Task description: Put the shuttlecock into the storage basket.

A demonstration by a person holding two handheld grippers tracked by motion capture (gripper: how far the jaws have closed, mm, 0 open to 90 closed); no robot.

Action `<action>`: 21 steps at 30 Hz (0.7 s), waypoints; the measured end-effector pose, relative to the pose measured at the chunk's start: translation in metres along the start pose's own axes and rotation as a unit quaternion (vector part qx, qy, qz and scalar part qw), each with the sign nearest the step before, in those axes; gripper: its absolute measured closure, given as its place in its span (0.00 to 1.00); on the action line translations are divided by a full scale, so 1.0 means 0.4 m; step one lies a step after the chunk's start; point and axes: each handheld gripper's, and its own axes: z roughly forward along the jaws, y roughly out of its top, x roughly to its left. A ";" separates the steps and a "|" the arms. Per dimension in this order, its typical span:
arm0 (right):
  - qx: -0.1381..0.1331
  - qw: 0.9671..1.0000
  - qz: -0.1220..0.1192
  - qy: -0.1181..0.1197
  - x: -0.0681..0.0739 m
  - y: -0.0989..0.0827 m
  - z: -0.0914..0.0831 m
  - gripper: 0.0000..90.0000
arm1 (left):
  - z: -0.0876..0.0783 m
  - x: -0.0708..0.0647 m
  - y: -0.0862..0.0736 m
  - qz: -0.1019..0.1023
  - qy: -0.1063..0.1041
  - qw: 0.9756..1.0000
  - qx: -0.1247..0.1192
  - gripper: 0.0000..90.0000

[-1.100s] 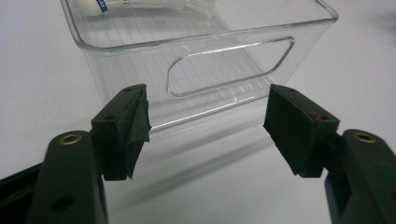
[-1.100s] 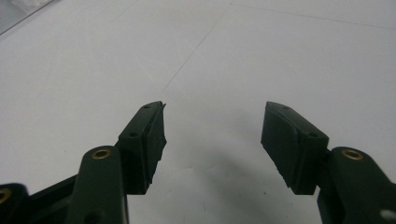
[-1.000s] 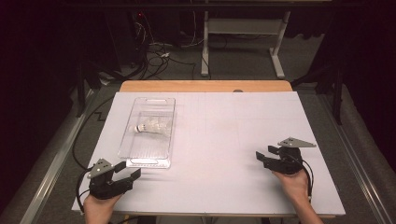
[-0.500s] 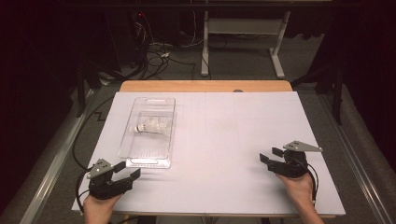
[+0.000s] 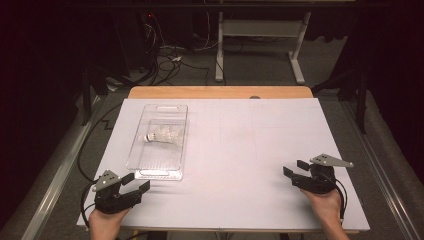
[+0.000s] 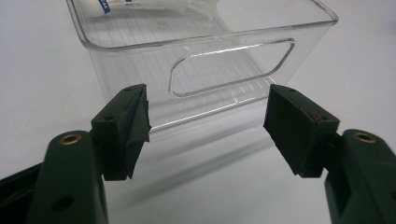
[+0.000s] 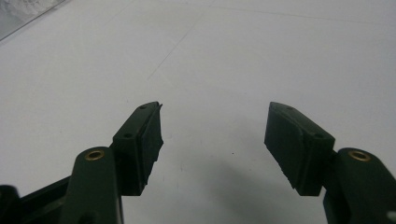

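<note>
A clear plastic box (image 5: 159,142), long and thin with a cut-out handle hole at each short end, sits on the left half of the white paper-covered surface (image 5: 240,165). Its long side runs away from the person, toward the far edge. Inside it, a little past the middle, lies a white feather shuttlecock (image 5: 162,135), tipped on its side, with its round nose pointing left.

The left tool (image 5: 136,184) rests at the near left corner, just in front of the near short end of the box. In the left gripper view, its two black jaws stand wide apart with nothing between them, and they point right at the handle hole (image 6: 232,65) in the box wall. The box is near but not touched.

The right tool (image 5: 296,171) rests at the near right corner, well apart from the box. Its jaws are wide too and hold nothing; there is just bare white surface in front of them.

So the left hand is much nearer. The box lies straight ahead of it and a bit to the right. The plastic looks smooth, hard and see-through, with thin ribs along the floor. The shuttlecock looks light and soft, so I think it could roll or slide if the box gets a bump.
</note>
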 end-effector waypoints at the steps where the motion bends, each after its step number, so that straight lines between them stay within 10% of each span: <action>1: 0.000 1.000 0.002 -0.001 0.000 -0.001 -0.002 0.41 | 0.000 0.000 0.000 0.000 0.000 1.000 0.000 0.35; 21: -0.016 1.000 0.012 -0.007 -0.018 -0.018 -0.028 0.40 | -0.003 0.004 -0.001 -0.004 -0.003 1.000 -0.002 0.35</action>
